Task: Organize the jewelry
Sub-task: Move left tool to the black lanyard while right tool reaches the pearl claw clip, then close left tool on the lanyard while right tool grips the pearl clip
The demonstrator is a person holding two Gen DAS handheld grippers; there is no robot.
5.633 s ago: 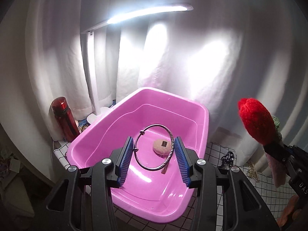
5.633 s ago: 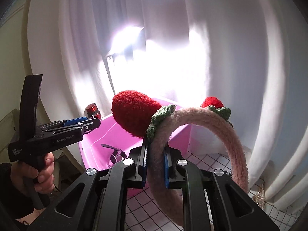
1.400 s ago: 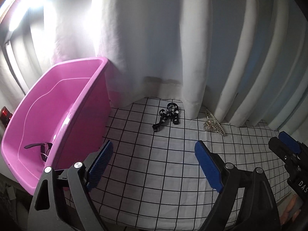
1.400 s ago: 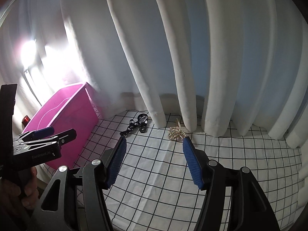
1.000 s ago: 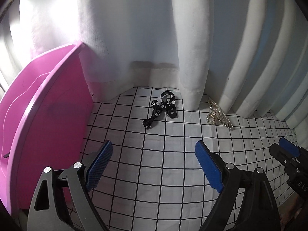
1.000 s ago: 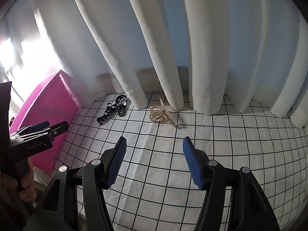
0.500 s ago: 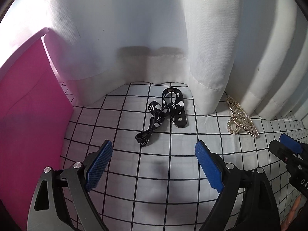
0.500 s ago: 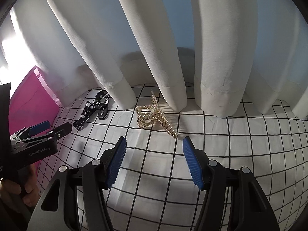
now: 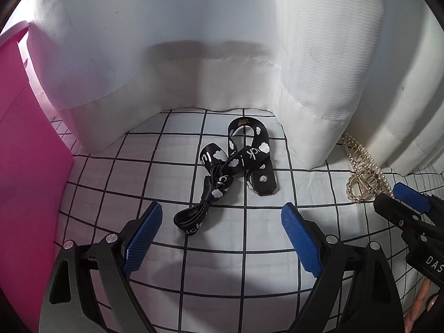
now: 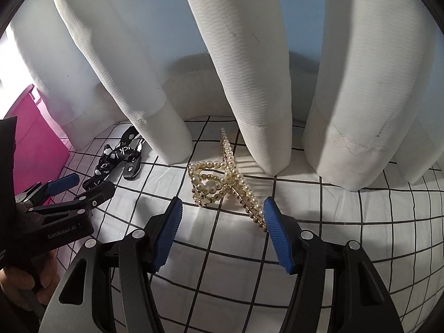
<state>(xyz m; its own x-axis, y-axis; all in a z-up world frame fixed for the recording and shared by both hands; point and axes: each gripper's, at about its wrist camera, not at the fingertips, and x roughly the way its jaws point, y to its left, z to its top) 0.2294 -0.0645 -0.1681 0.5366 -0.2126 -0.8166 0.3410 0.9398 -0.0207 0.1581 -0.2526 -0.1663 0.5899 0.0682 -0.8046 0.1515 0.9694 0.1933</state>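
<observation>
Both grippers have come down close to the checked cloth (image 9: pixel 222 260), and the pink tub (image 9: pixel 25 166) has slid off to the side. The left gripper (image 9: pixel 222 236) hangs wide open over the black strap with clouds (image 9: pixel 236 163), holding nothing. The right gripper (image 10: pixel 222 230) is open too, around the pearl hair clip (image 10: pixel 224 183), likely to grab it. Both things lie by the white curtain (image 10: pixel 249 69).

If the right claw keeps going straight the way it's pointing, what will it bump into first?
Most likely the pearl hair clip. It lies on the checked cloth just ahead of the open right claw, roughly in line with the gap between its pads. Depth is hard to judge; one pad looks nearly at the clip's end already.
</observation>
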